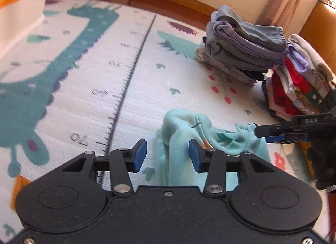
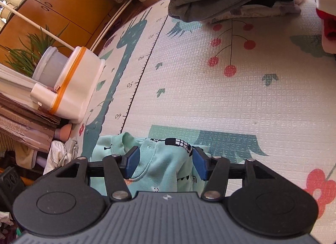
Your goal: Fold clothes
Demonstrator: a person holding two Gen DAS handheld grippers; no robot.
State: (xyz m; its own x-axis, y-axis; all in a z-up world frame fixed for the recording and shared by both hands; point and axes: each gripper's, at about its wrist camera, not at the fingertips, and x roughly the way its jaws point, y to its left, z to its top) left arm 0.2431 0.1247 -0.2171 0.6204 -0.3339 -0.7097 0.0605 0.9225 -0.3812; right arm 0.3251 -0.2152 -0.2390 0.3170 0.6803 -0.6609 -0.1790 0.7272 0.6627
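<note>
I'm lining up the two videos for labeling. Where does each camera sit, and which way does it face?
Left wrist: on the left gripper, looking down across the play mat to the folded stacks; the right gripper and a gloved hand show.
Right wrist: on the right gripper, facing the mat toward a white container.
Shared: the mint garment, mat, gray stack.

Mint garment [image 2: 166,166] soft fleecy cloth; play mat [image 2: 241,101] matt embossed foam

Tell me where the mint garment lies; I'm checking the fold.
The mint garment lies crumpled on the play mat, low in both wrist views, right of the printed ruler line, near the folded piles.
</note>
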